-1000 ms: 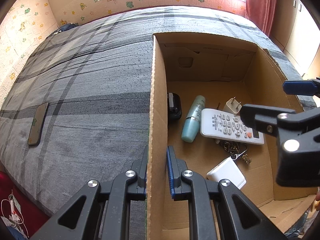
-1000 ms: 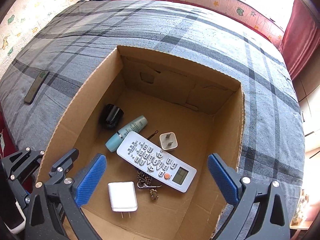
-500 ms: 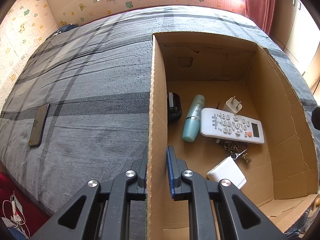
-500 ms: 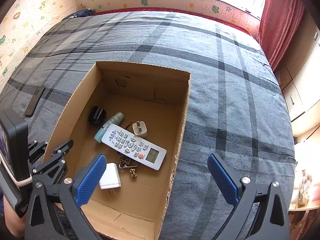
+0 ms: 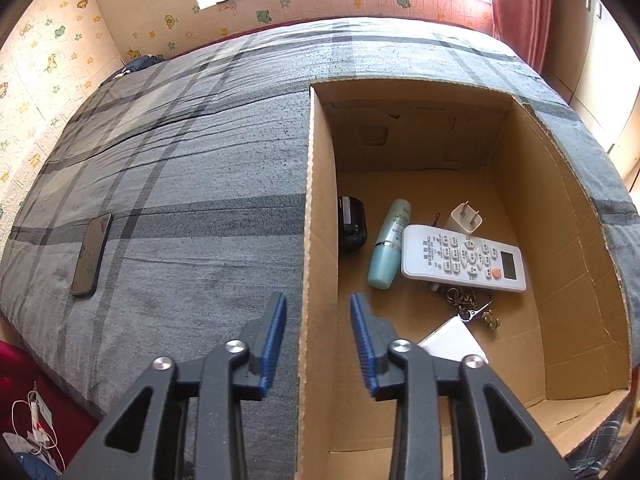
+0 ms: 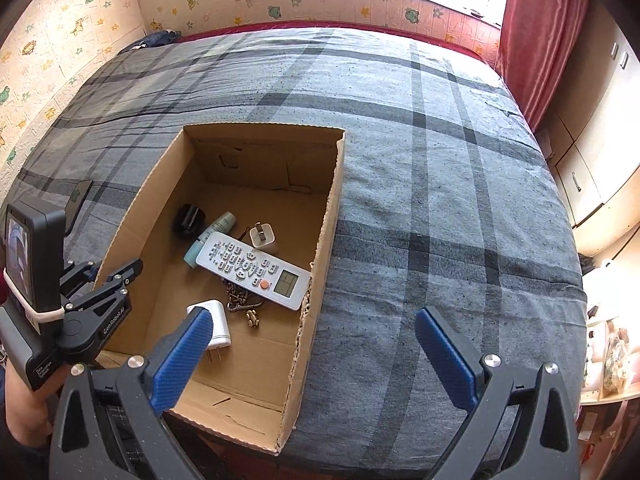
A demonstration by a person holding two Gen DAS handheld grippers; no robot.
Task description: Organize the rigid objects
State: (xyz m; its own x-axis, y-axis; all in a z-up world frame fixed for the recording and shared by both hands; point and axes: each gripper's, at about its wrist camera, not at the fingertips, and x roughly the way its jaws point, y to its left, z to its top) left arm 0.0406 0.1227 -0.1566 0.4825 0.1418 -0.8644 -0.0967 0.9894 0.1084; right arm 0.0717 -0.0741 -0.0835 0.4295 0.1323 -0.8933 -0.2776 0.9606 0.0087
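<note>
My left gripper (image 5: 318, 336) straddles the near-left wall of the cardboard box (image 5: 316, 240), its jaws opening and the pads clear of the card. My right gripper (image 6: 314, 354) hangs wide and empty over the bed (image 6: 440, 200). From it, the remote (image 6: 256, 268) lies in the box at eleven o'clock, beside a bottle (image 6: 210, 238), keys (image 6: 242, 306) and two chargers (image 6: 216, 322). A phone (image 5: 91, 254) lies at nine o'clock on the bed.

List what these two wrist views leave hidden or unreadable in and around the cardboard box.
- White charger: left view, near half behind the left gripper; right view, partly behind a right gripper finger.
- Keys: upper part under the remote.
- Black object: too dark to identify.
- Bottle label: too small to read.
- Phone: right view, blocked by the left gripper's camera.
</note>
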